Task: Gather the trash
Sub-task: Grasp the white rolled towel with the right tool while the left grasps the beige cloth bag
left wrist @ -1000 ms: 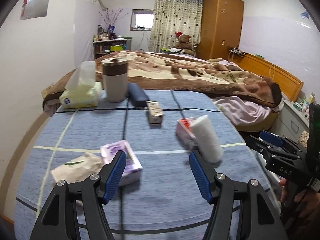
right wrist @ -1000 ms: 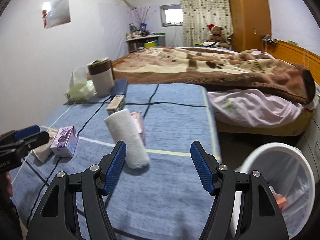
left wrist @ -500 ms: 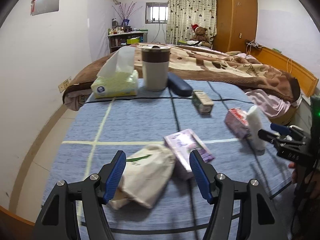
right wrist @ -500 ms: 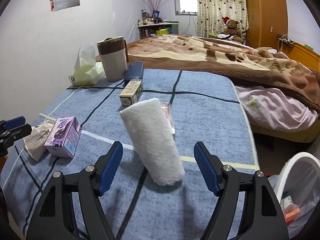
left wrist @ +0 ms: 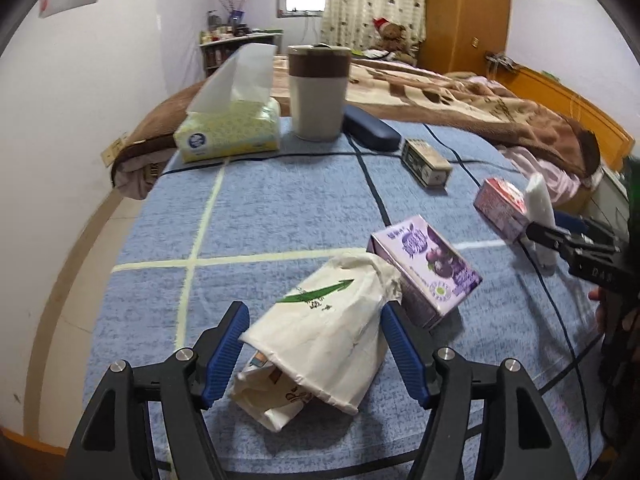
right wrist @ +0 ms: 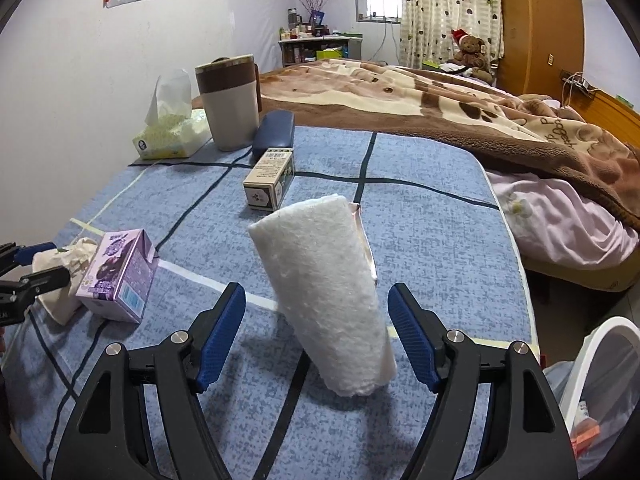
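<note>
Both claws have closed in on their targets over the last second: the left one swung away from the purple carton toward the crumpled cup, and the right one pushed forward until the white roll fills its gap.

At the left claw (left wrist: 314,346), the jaws stand spread and clamp nothing. The crushed paper cup (left wrist: 320,340) lies on its side between the blue pads, mouth toward the camera, with a scrap of wrapper (left wrist: 276,404) tucked under its rim at 6 o'clock. Lying flat and already squashed, it offers its flanks to the pads, which is probably why the claw comes in low and level. The purple juice carton (left wrist: 424,266) sits just beside the cup at 2 o'clock, close to the right pad; a squeeze may nudge it.

The right claw (right wrist: 316,338) is likewise released, straddling the white paper roll (right wrist: 326,296), which stands tilted on the blue counter (right wrist: 424,216). A pink pack (right wrist: 366,248) is partly hidden behind it at 1 o'clock. The white bin (right wrist: 592,356) waits off the counter edge at 4 o'clock, some rubbish already inside, a short carry from this claw.

Farther out at 11 o'clock are a small box (right wrist: 270,178), a dark case (right wrist: 274,134), a tumbler (right wrist: 232,102) and a tissue pack (right wrist: 172,136), grouped at the far edge and seemingly not rubbish. Neither grasp has begun.
</note>
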`<state>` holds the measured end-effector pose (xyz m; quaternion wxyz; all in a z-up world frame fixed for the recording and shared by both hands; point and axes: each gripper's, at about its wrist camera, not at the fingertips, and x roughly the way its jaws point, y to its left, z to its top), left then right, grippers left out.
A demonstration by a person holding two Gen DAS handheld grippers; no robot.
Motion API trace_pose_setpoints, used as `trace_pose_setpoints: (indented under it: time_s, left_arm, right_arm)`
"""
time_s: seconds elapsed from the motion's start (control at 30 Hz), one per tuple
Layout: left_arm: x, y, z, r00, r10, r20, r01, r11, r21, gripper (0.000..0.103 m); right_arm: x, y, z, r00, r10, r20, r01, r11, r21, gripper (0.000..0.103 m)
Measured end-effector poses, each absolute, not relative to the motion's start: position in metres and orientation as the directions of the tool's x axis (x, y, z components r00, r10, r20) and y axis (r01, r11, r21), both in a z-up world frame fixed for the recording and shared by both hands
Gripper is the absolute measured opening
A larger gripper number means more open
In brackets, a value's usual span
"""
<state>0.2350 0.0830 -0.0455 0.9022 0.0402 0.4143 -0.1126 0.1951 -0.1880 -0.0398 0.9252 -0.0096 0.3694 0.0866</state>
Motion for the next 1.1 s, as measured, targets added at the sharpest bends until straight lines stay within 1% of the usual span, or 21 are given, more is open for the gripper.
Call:
trace_pose_setpoints:
  time_s: [0.17, 0.27, 0.47, 0.5, 0.53, 0.73, 0.77, 0.8, 0.83, 0.87, 0.93, 0.97, 1.03, 1.1]
  left_arm:
    - [0.240, 0.077, -0.054, 0.596, -0.201, -0.777, 0.271, 0.962, -0.042, 0.069]
    - [0.237, 0.071, -0.055, 0.600, -0.191, -0.777, 0.288, 0.958, -0.014, 0.069]
    - [0.236, 0.072, -0.055, 0.602, -0.198, -0.773, 0.270, 0.962, -0.036, 0.068]
    - [0.235, 0.072, -0.055, 0.602, -0.199, -0.773, 0.268, 0.963, -0.040, 0.067]
    - [0.234, 0.072, -0.054, 0.606, -0.196, -0.771, 0.263, 0.964, -0.039, 0.064]
    - [0.231, 0.069, -0.051, 0.619, -0.182, -0.764, 0.252, 0.967, -0.026, 0.052]
    - [0.230, 0.069, -0.050, 0.626, -0.179, -0.759, 0.244, 0.969, -0.027, 0.050]
    - [0.230, 0.070, -0.048, 0.630, -0.177, -0.756, 0.239, 0.971, -0.028, 0.047]
    - [0.229, 0.070, -0.047, 0.633, -0.176, -0.754, 0.235, 0.972, -0.030, 0.045]
    - [0.229, 0.070, -0.047, 0.634, -0.176, -0.753, 0.231, 0.972, -0.033, 0.044]
    - [0.228, 0.070, -0.046, 0.638, -0.171, -0.751, 0.223, 0.974, -0.032, 0.042]
    - [0.227, 0.069, -0.045, 0.641, -0.169, -0.749, 0.221, 0.975, -0.031, 0.041]
    - [0.225, 0.069, -0.043, 0.646, -0.168, -0.745, 0.217, 0.976, -0.032, 0.038]
    - [0.223, 0.069, -0.041, 0.652, -0.168, -0.739, 0.211, 0.977, -0.036, 0.034]
  right_arm:
    - [0.197, -0.189, -0.041, 0.704, 0.153, -0.694, -0.164, 0.985, 0.051, 0.075]
    - [0.197, -0.188, -0.041, 0.707, 0.152, -0.691, -0.161, 0.986, 0.052, 0.075]
    - [0.195, -0.189, -0.040, 0.712, 0.150, -0.685, -0.157, 0.986, 0.054, 0.075]
    - [0.195, -0.190, -0.040, 0.712, 0.153, -0.685, -0.156, 0.986, 0.058, 0.075]
    - [0.195, -0.191, -0.040, 0.709, 0.160, -0.687, -0.157, 0.985, 0.068, 0.075]
    - [0.193, -0.190, -0.042, 0.703, 0.166, -0.691, -0.161, 0.984, 0.072, 0.075]
    - [0.193, -0.191, -0.042, 0.703, 0.170, -0.690, -0.161, 0.984, 0.077, 0.072]
    - [0.192, -0.191, -0.042, 0.703, 0.169, -0.690, -0.159, 0.984, 0.079, 0.063]
    - [0.192, -0.192, -0.042, 0.703, 0.165, -0.692, -0.156, 0.985, 0.077, 0.058]
    - [0.191, -0.192, -0.042, 0.703, 0.162, -0.692, -0.154, 0.985, 0.074, 0.056]
    - [0.190, -0.193, -0.041, 0.703, 0.167, -0.691, -0.158, 0.984, 0.077, 0.048]
    - [0.190, -0.193, -0.041, 0.705, 0.164, -0.690, -0.157, 0.985, 0.074, 0.046]
    - [0.189, -0.193, -0.041, 0.708, 0.158, -0.688, -0.156, 0.986, 0.067, 0.036]
    - [0.188, -0.194, -0.041, 0.709, 0.159, -0.687, -0.152, 0.986, 0.071, 0.031]
